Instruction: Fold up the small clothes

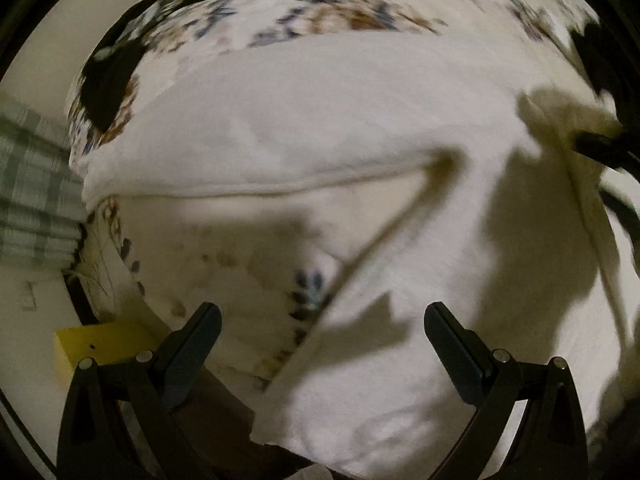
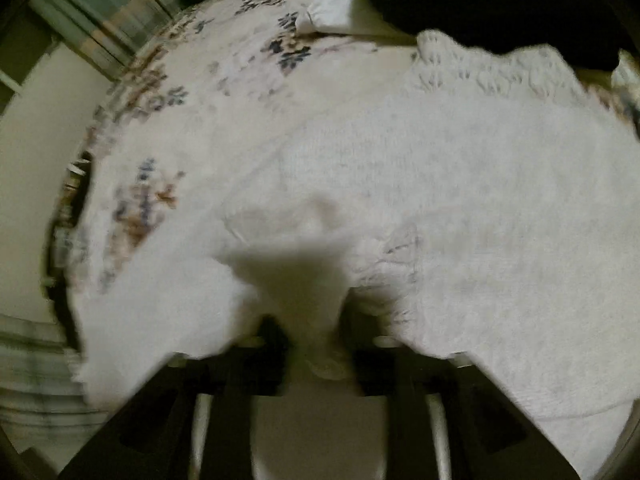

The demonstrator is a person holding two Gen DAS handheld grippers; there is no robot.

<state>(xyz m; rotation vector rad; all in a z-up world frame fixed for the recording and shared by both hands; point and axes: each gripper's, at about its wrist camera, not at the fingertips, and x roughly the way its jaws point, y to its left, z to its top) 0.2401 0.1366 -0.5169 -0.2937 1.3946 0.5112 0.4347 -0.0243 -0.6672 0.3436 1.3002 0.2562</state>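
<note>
Between the fingers of the right gripper (image 2: 318, 344) stands a bunched fold of the white knitted garment (image 2: 460, 200); the picture is blurred, and whether the pads press on the cloth or merely flank it I cannot tell. The rest of that garment spreads up and to the right of this gripper, its lacy scalloped hem lying farthest away, next to a dark cloth (image 2: 500, 0).

The left gripper (image 1: 322, 320) hangs over the same white garment with its jaws wide apart and nothing between them. Below and ahead of its fingers a long folded edge runs across the view, and a diagonal edge slants down toward the left finger, leaving a patch of the flowered tablecloth (image 1: 312, 8) bare beside it.

I count one white garment, two grippers and one flowered tablecloth under the work. At the left edge of the left wrist view sit one yellow block (image 1: 100, 344) and a green checked fabric (image 1: 36, 200).
</note>
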